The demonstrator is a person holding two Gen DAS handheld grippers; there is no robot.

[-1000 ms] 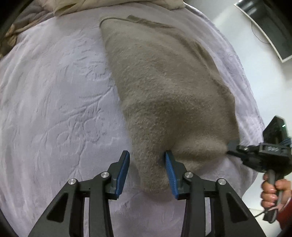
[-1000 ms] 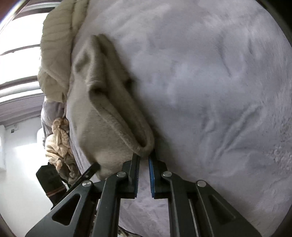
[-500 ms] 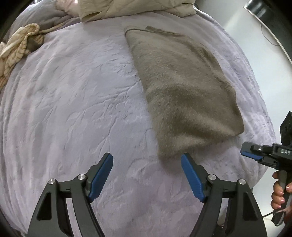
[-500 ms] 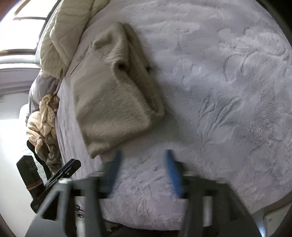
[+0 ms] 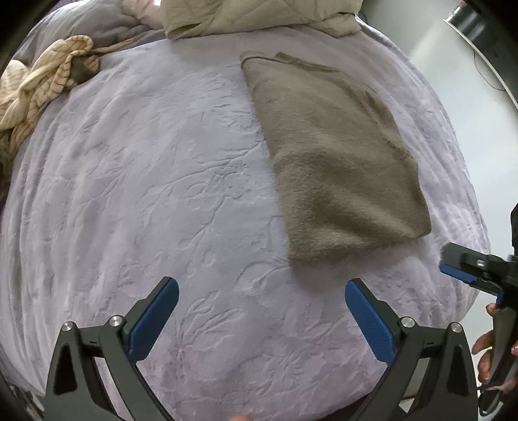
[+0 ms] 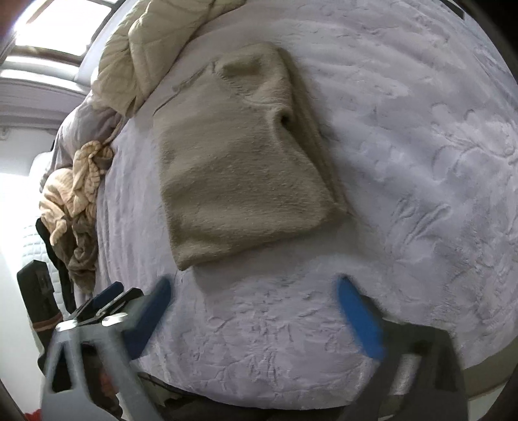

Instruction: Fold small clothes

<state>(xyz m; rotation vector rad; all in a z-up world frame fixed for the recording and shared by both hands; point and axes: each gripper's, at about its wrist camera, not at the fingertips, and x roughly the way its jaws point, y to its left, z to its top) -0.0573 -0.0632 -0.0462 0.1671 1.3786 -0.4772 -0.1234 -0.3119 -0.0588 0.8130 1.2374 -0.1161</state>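
Left gripper (image 5: 261,307): black frame, blue pads, jaws spread wide, nothing held. It hangs over the near part of the bed, short of the garment. Right gripper (image 6: 254,312): likewise spread wide and empty, blurred in its own view, also short of the garment's near edge. In the left wrist view it shows at the right margin, with the person's hand (image 5: 490,353) on its handle.

Surface: a bed covered by a pale lilac embossed plush blanket (image 5: 145,194). No tabletop involved.

Task item: one taupe fuzzy knit garment (image 5: 330,152) lies on the blanket just beyond both grippers, to the right of the left gripper's line. It is folded into a compact oblong of several layers. The right wrist view shows stacked edges along its right side and a small puckered opening (image 6: 285,119) in the top layer.

Beyond, at the far left: a crumpled heap of cream striped clothes (image 5: 39,87). At the far edge: a beige quilted comforter (image 5: 259,16).

Assessment: this garment appears folded and released; at most a tidying of the pucker remains. The far-left heap appears unfolded, so further items likely remain.
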